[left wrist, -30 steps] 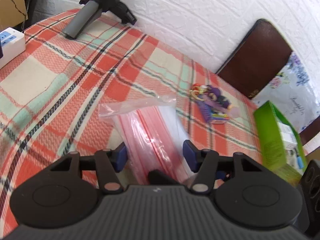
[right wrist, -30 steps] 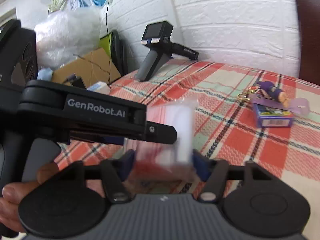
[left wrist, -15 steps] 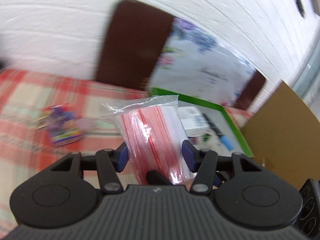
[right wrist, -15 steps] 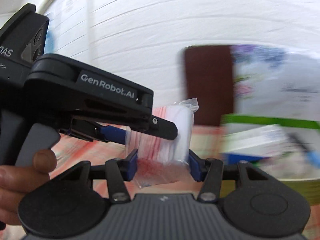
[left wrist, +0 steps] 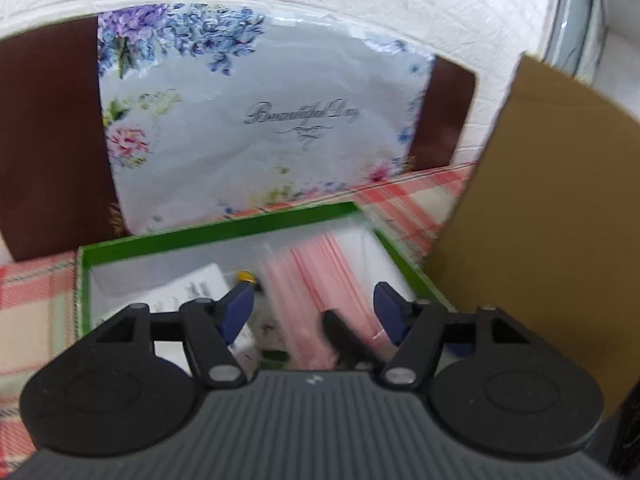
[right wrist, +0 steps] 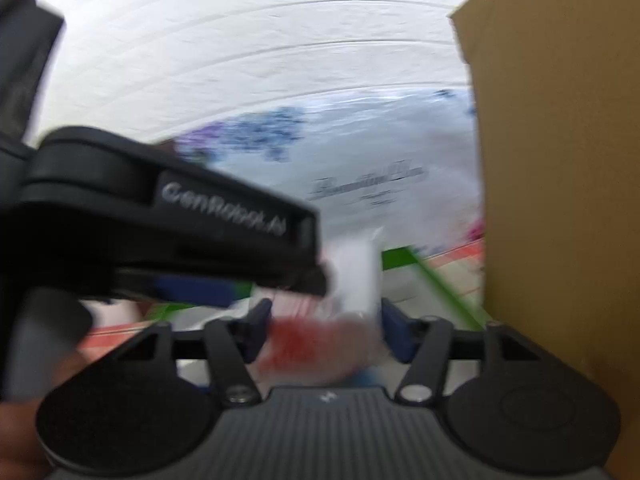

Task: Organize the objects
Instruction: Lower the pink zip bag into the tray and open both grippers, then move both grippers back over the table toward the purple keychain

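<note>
1. The left gripper hangs over the open green box, and its jaws have just been opening. Its blue pads stand clear on both sides of the stack of zip bags, which shows blurred between them, so they no longer press on it.
2. The zip bags (clear plastic with red stripes) sit within the outline of the green box, toward its right half. Whether they rest on the bottom I cannot tell, since the picture smears here.
3. The right gripper points the same way, and its jaws have also just been opening. A red-and-clear blur of the bags lies between its pads; the blur hides whether they touch.
4. Inside the box, at left, lie a white card and something small and yellow.
5. Beyond the box stand a floral bag and a dark chair back. A cardboard panel rises at the right, on the plaid tablecloth.
</note>
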